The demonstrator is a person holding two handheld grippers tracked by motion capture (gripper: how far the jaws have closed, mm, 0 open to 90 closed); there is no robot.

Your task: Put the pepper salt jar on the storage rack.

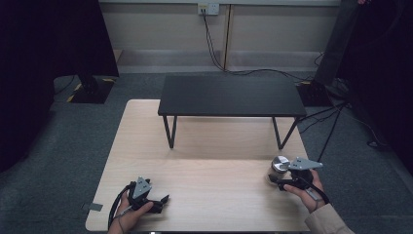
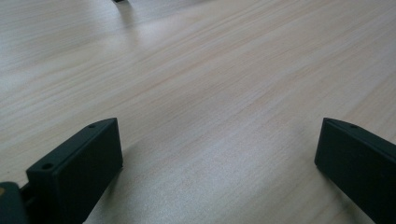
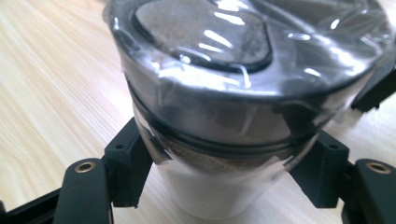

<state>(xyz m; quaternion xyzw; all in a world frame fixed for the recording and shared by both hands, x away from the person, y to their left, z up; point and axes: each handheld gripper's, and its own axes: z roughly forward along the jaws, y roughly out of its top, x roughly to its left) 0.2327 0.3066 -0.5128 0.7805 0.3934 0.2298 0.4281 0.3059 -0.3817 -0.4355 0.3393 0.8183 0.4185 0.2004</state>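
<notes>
A clear jar (image 1: pixel 279 165) with a shiny metal lid stands near the right edge of the light wooden table (image 1: pixel 214 170). In the right gripper view the jar (image 3: pixel 243 93) is wrapped in clear film and holds pale and brown powder. My right gripper (image 1: pixel 275 179) is shut on it, its black jaws pressing the jar's body from both sides just below the lid (image 3: pixel 224 168). I cannot tell whether the jar's base touches the table. My left gripper (image 1: pixel 161 202) rests low at the front left, open, with bare wood between its jaws (image 2: pixel 219 135).
A low black shelf (image 1: pixel 231 95) on thin metal legs stands across the far half of the table. Beyond the table lie grey carpet, cables and dark stands at both sides.
</notes>
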